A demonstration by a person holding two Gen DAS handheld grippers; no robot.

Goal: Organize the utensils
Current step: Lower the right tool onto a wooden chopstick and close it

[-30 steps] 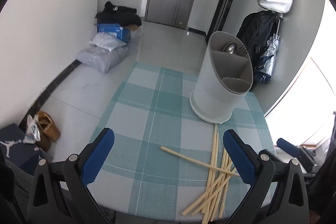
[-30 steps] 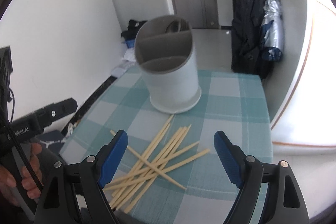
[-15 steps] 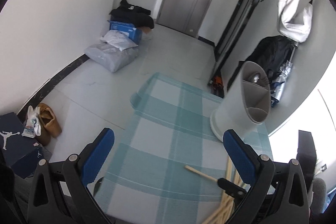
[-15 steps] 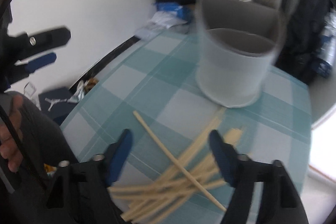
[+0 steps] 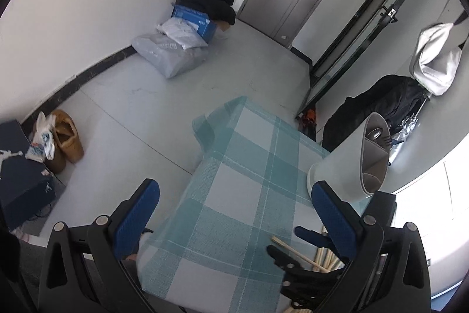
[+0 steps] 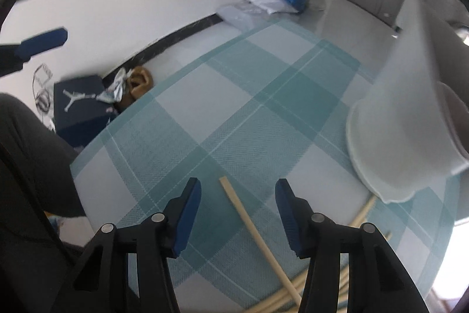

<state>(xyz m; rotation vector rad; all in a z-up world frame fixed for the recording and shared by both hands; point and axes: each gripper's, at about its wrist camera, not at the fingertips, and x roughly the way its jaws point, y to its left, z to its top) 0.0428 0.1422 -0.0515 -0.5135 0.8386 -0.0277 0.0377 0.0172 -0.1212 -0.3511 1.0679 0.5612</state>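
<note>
The left gripper hangs over the near-left edge of the checked tabletop, fingers spread wide w/ nothing between them; it looks parked off to the side, prob. so it doesn't crowd the other tool. Moving right, one chopstick lies apart from the rest, its blunt end pointing toward the middle of the tabletop, shaft running back to the near-right edge where it crosses the chopstick pile. The right gripper sits tilted steeply down right over that loose end, straddling it: its jaws have just been closing and now stand about half open, stick between them but pads not yet touching it. Likely reason for picking this one first: it sticks out clear of the heap, so it's the easiest single grab. Further right, by the far-right edge, stands the grey utensil holder, upright, w/ divided compartments; a spoon & fork already stand in its far section, nearer sections look empty, prob. meant for the sticks.
</note>
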